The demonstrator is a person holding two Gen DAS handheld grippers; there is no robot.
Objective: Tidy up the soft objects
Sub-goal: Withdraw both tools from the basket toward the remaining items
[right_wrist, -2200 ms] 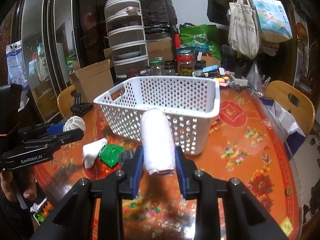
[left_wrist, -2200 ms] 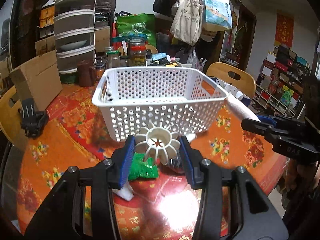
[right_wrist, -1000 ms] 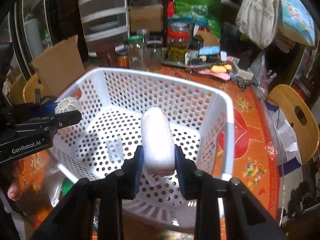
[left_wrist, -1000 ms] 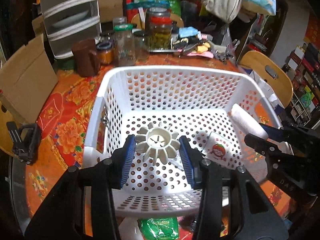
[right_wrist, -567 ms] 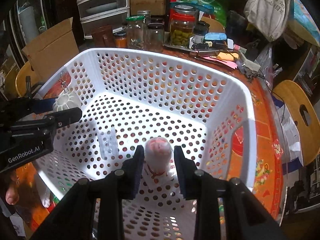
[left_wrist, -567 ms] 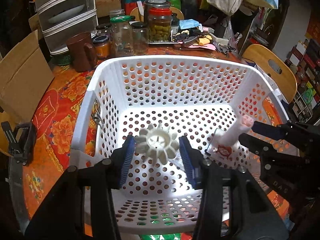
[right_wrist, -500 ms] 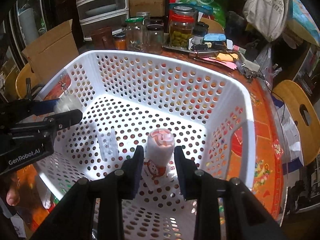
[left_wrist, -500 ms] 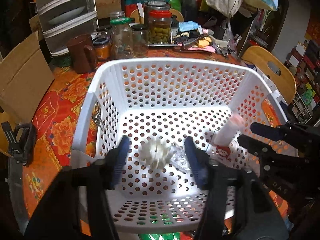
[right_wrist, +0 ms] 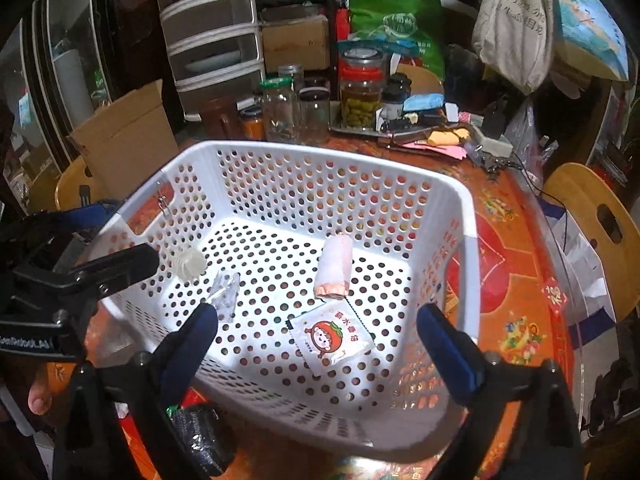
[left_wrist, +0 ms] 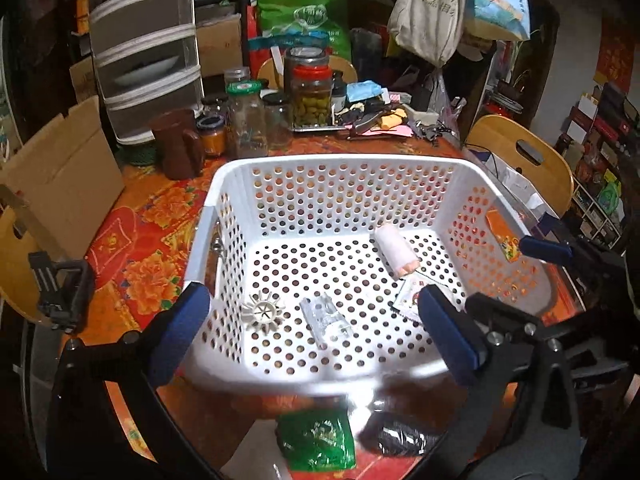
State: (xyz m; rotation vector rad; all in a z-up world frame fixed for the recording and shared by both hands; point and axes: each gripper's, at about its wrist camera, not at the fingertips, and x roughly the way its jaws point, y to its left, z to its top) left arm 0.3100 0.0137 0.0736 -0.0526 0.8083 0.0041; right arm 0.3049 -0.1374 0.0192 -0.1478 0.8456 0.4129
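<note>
Basket (left_wrist: pixel 224 216): white perforated plastic.
Roll (left_wrist: pixel 396 251): soft pink cylinder.
Left tongs (left_wrist: pixel 312 328): wide open, empty.
Right tongs (right_wrist: pixel 316 340): wide open, empty.
Right view only: printed sachet (right_wrist: pixel 332 336).

I'm looking over a round table (left_wrist: pixel 160 208) with a loud red-orange floral cover, packed with glass jars (left_wrist: pixel 311 96) at the back. Wooden chairs (left_wrist: pixel 524 160) ring it, plastic drawers (left_wrist: pixel 144 44) and tote bags (left_wrist: pixel 430 8) crowd behind, lighting's pretty dim.
</note>
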